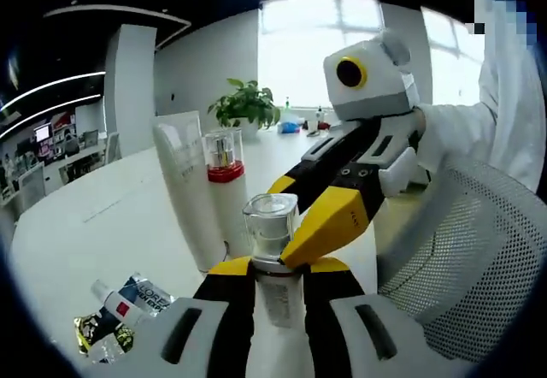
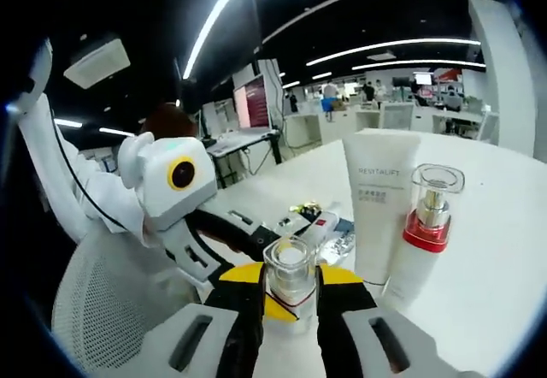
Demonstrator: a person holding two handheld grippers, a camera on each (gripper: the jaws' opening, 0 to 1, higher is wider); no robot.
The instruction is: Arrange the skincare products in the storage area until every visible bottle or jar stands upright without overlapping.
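Clearly both tongs are clenched on 1 small clear-capped bottle: the left tongs [image 1: 275, 268] and the right tongs [image 2: 290, 301] pinch it from opposite sides, upright on the white desk [image 1: 94, 215]. That bottle [image 1: 272, 233] looks like hard, glossy plastic or glass, light but slippery, so a hold low on the body beats the smooth cap. Just beside it stand a tall white tube [image 2: 377, 198] and a red-collared pump bottle [image 2: 425, 233], both upright and easily toppled. Loose sachets [image 1: 128, 305] lie flat nearby. Open desk spreads beyond the tube; a mesh chair [image 1: 479, 258] sits close by the near side.
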